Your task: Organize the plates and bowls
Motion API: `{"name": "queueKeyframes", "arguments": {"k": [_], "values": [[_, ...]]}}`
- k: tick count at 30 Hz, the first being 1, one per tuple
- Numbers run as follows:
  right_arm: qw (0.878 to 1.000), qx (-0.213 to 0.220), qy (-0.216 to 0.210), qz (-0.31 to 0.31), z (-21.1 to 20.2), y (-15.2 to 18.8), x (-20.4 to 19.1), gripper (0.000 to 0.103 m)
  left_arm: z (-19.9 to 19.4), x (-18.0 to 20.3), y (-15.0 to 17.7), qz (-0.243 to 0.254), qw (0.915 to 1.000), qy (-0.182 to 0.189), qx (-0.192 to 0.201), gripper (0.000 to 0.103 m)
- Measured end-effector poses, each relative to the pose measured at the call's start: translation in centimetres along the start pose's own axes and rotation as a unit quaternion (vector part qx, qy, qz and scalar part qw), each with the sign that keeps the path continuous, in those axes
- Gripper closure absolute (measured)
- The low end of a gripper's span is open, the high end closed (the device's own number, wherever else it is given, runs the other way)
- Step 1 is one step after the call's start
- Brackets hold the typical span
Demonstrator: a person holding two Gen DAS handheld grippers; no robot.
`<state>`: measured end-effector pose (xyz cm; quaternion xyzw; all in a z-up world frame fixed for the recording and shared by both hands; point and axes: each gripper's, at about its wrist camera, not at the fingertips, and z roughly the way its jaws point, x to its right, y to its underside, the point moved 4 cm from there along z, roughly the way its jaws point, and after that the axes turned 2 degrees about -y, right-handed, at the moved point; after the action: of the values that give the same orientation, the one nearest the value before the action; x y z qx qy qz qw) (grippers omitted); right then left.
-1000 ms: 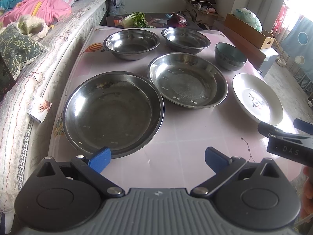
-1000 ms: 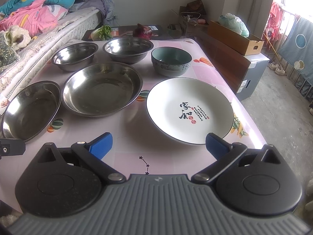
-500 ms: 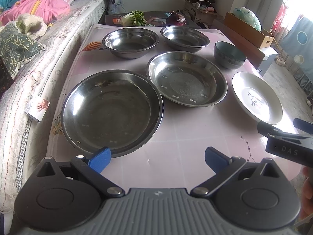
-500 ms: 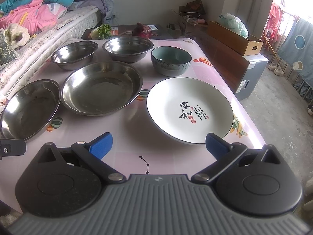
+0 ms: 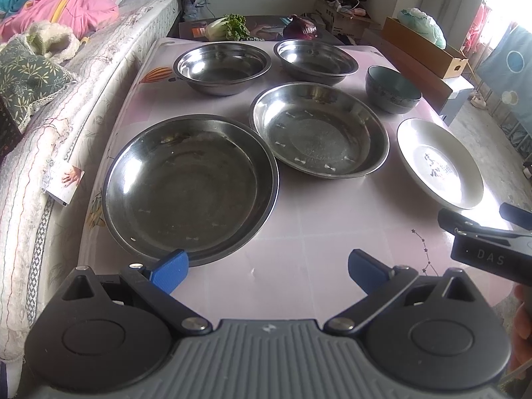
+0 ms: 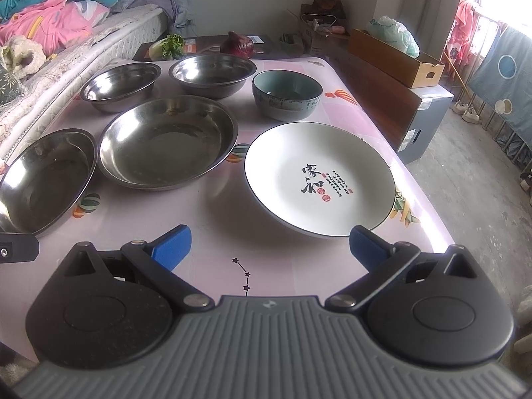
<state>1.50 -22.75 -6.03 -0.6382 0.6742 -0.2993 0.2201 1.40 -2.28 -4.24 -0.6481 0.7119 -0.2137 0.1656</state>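
Jaws spread wide on left gripper [image 5: 267,267] and right gripper [image 6: 269,242] — both empty, poised low over the table [image 6: 216,219]. Steel plates, bowls and white plate [image 6: 319,176] lie unstacked — likely awaiting nesting by kind.

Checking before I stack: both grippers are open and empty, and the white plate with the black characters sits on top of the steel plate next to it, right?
Not quite. The white plate lies directly on the table, beside the steel plate and apart from it, as the right wrist view shows. Both the left gripper and right gripper are open and empty.
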Motion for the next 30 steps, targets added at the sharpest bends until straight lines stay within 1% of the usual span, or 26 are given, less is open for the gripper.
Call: {"name": "queueKeyframes", "arguments": {"k": [12, 15, 19, 22, 27, 30], "values": [[1.000, -0.005, 0.003, 0.010, 1.0, 0.3, 0.6, 0.001, 0.5, 0.0, -0.3, 0.003, 0.9999, -0.009, -0.004, 0.000], [1.000, 0.005, -0.006, 0.019, 1.1, 0.4, 1.1, 0.001, 0.6, -0.5, -0.9, 0.000, 0.9999, -0.012, 0.002, 0.000], [0.998, 0.048, -0.036, 0.026, 0.8, -0.5, 1.8, 0.001, 0.8, -2.0, -2.9, -0.009, 0.9994, -0.022, 0.026, 0.000], [0.994, 0.084, -0.056, 0.028, 0.7, -2.1, 2.4, 0.001, 0.9, -3.4, -5.2, -0.019, 0.9982, -0.017, 0.054, 0.000], [0.985, 0.127, -0.108, 0.038, 1.1, -7.0, 3.0, 0.001, 1.6, -5.5, -10.0, -0.039, 0.9946, 0.002, 0.096, 0.000], [0.978, 0.143, -0.150, 0.033, 2.1, -11.3, 2.6, 0.001, 2.7, -6.3, -12.9, -0.028, 0.9927, -0.012, 0.116, 0.000]]}}
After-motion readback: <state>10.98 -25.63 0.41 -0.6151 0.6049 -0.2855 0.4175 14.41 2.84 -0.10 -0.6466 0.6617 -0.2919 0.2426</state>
